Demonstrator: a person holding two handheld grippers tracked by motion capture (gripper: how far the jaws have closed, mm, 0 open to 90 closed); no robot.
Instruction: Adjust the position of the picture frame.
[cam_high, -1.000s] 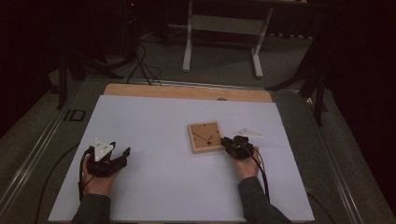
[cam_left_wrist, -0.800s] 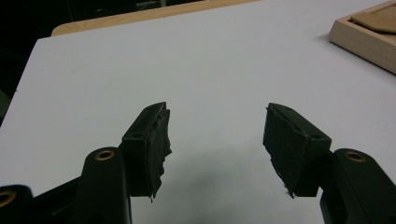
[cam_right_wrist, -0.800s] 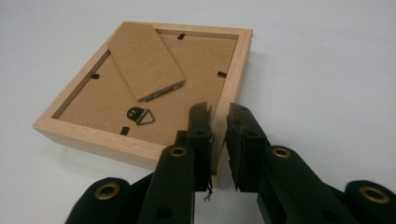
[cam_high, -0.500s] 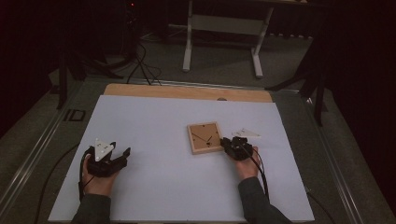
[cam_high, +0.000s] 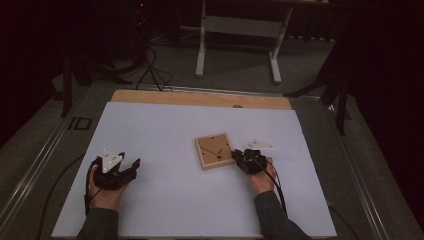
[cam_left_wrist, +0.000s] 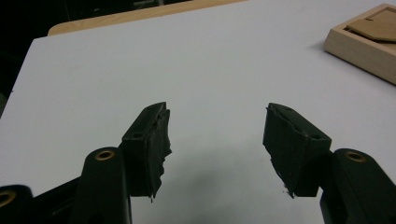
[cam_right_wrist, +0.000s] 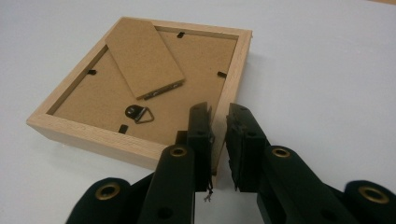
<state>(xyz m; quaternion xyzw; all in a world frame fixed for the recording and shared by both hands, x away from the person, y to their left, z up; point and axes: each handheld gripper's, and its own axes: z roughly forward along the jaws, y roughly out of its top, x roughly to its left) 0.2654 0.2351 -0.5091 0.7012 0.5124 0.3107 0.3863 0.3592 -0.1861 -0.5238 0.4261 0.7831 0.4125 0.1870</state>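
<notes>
One white table sheet (cam_high: 165, 130) covers my work surface. On it lies one wooden picture frame (cam_high: 215, 151), back side up, right of centre. Its backboard carries one fold-out cardboard stand (cam_right_wrist: 144, 56), one metal hanging ring (cam_right_wrist: 139, 113) and four small black retaining tabs (cam_right_wrist: 92, 72). My right gripper (cam_right_wrist: 219, 122) has its two jaws narrowed onto the frame's near right rail, one jaw inside, one outside. My left gripper (cam_left_wrist: 215, 119) rests well apart from the frame, at the sheet's left, jaws spread wide with nothing between them.

Wooden frame (cam_high: 215, 150) face-down, table centre-right
</notes>
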